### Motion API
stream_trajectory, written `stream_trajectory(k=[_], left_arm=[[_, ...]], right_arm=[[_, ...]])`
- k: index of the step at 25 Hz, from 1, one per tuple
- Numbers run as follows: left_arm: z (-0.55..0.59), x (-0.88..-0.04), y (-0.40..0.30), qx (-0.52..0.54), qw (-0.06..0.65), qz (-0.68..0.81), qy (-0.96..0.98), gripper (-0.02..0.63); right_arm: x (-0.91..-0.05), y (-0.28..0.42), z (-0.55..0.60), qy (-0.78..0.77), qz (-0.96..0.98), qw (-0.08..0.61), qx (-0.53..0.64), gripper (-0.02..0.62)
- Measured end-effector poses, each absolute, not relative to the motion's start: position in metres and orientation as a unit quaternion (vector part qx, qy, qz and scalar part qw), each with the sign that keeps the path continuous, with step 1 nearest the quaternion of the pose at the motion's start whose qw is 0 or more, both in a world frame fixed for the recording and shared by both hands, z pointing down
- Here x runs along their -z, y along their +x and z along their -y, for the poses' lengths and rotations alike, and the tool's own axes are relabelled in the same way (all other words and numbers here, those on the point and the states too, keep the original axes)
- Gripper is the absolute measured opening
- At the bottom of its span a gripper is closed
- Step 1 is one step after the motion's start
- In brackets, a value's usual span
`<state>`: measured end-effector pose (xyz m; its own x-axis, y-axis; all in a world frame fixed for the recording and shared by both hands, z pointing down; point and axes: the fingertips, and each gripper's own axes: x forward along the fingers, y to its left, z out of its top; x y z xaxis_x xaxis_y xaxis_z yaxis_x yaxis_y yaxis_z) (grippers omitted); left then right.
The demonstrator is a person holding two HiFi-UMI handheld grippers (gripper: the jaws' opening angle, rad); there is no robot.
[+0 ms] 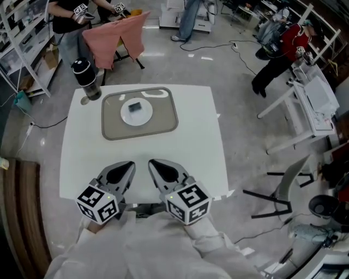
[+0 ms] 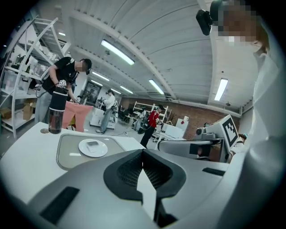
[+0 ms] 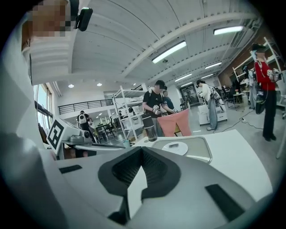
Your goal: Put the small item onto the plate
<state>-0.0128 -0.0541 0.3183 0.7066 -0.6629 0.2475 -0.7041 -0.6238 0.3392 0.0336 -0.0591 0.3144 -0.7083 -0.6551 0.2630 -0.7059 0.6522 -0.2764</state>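
Observation:
A small dark grey flat item [image 1: 136, 107] lies on a white round plate [image 1: 143, 117], which rests on a grey tray [image 1: 163, 126] at the far middle of the white table [image 1: 191, 141]. The plate [image 2: 93, 148] with the item [image 2: 92, 144] also shows in the left gripper view, and the plate [image 3: 174, 148] shows small in the right gripper view. Both grippers hover side by side over the table's near edge, well short of the tray. My left gripper [image 1: 131, 164] is shut and empty. My right gripper [image 1: 151, 163] is shut and empty too.
A dark bottle with a black lid [image 1: 87, 79] stands at the table's far left corner, beside the tray. A pink cloth [image 1: 117, 37] hangs behind the table where a person [image 1: 68, 16] works. Shelving [image 1: 22, 38] is at far left, a white stand [image 1: 305, 103] at right.

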Motion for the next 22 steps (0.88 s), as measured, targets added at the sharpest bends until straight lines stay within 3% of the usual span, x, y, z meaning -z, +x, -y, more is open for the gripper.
stream_trajectory(k=[22], left_arm=[[0.055, -0.333, -0.023, -0.077, 0.22, 0.374, 0.898, 0.009]], right_arm=[[-0.322, 0.017, 0.057, 0.361, 0.912, 0.097, -0.169, 0.014]])
